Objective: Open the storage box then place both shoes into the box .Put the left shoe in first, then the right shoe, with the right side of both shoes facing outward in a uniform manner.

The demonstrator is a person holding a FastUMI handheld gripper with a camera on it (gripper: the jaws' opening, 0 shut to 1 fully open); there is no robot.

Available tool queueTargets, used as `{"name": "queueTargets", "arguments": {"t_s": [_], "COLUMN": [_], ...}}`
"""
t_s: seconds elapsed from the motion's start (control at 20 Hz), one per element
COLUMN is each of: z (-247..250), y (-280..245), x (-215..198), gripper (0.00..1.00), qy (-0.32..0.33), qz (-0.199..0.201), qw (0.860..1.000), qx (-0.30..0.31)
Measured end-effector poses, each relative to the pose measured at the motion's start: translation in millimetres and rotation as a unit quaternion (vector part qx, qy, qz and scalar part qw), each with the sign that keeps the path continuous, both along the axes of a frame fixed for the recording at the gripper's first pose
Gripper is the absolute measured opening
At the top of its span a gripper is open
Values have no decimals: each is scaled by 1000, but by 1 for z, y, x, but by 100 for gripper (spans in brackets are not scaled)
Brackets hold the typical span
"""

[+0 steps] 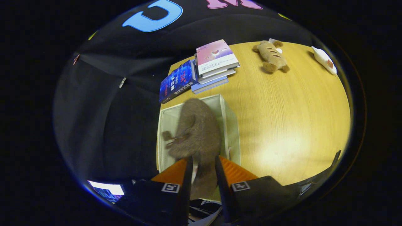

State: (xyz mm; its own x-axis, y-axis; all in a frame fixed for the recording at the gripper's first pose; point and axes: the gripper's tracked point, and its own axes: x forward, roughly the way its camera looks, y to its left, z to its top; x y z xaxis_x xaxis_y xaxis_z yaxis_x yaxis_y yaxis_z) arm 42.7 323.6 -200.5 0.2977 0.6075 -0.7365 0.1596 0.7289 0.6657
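Note:
A grey-brown fuzzy shoe [197,131] hangs between my fingers, held by its heel end, toe pointing away and laces showing on its left side. My gripper [202,168] is shut on it. The shoe is blurred and sits over the open top of the beige fabric storage box [231,125], which stands at the wooden table's left edge just ahead of the fingers. The box's inside is mostly hidden by the shoe; I cannot tell whether another shoe lies in it.
A stack of books [213,64] and a blue book [176,82] lie beyond the box. A brown plush toy [272,56] and a white packet [324,59] sit at the table's [282,119] far side. A lit screen [106,190] glows at lower left.

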Motion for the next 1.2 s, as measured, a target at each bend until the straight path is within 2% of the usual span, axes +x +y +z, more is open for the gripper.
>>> {"name": "queueTargets", "arguments": {"t_s": [0.1, 0.15, 0.55, 0.8, 0.95, 1.2], "z": [2, 1, 9, 29, 40, 55], "y": [0, -1, -3, -29, -67, -139], "x": [2, 2, -2, 3, 10, 20], "gripper": [83, 96, 97, 97, 98, 99], "qy": [-2, -3, -19, -93, -158, -236], "qz": [-1, -2, 4, -6, -25, -67], "qw": [1000, 1000, 1000, 996, 986, 963], "qx": [2, 1, 7, -3, -46, -116]}}
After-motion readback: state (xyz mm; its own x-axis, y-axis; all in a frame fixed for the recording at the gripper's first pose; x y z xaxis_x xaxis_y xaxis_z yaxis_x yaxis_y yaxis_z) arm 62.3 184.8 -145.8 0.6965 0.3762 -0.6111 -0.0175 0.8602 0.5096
